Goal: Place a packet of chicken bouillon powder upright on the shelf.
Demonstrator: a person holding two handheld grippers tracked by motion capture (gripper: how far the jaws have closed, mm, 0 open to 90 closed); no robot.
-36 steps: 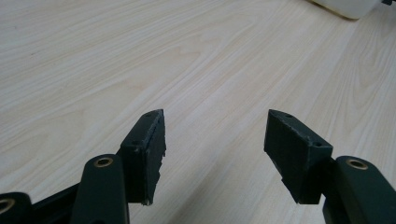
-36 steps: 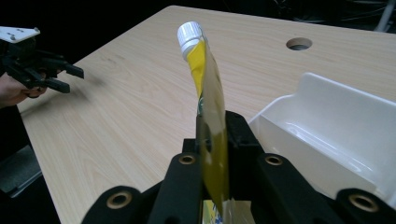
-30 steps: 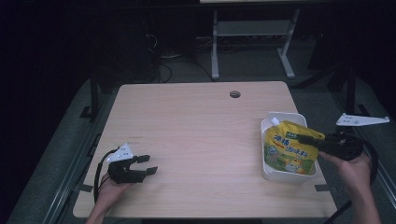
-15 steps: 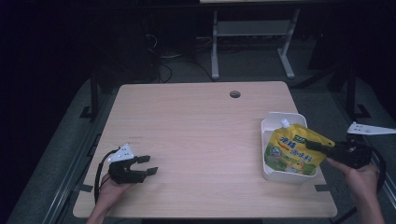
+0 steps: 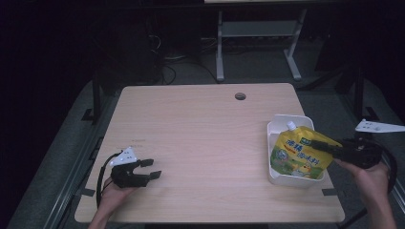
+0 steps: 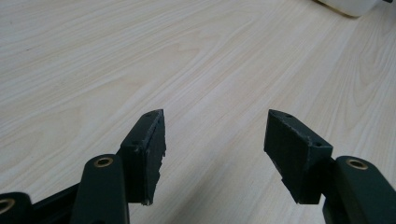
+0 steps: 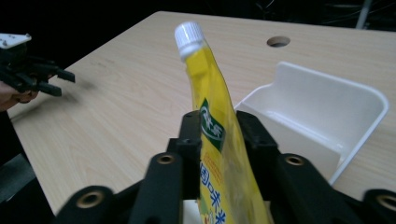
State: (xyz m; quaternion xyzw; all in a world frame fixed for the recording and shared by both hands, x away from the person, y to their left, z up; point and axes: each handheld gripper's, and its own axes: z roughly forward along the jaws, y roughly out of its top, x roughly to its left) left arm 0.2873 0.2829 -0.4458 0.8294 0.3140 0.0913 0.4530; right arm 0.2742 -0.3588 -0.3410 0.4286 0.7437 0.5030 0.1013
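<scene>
**Pouch pinched over the tray at the table's right edge**

High view: your right gripper holds the yellow pouch above the white tray, which sits close to the table's right edge. Your left gripper rests near the front left corner, well apart, with bare wood between them.

Left gripper view: your jaws stand wide with nothing between them, low over open tabletop.

Right gripper view: your jaws are clamped on the pouch edge-on, its white cap up and the tray's rim just beside it.
</scene>
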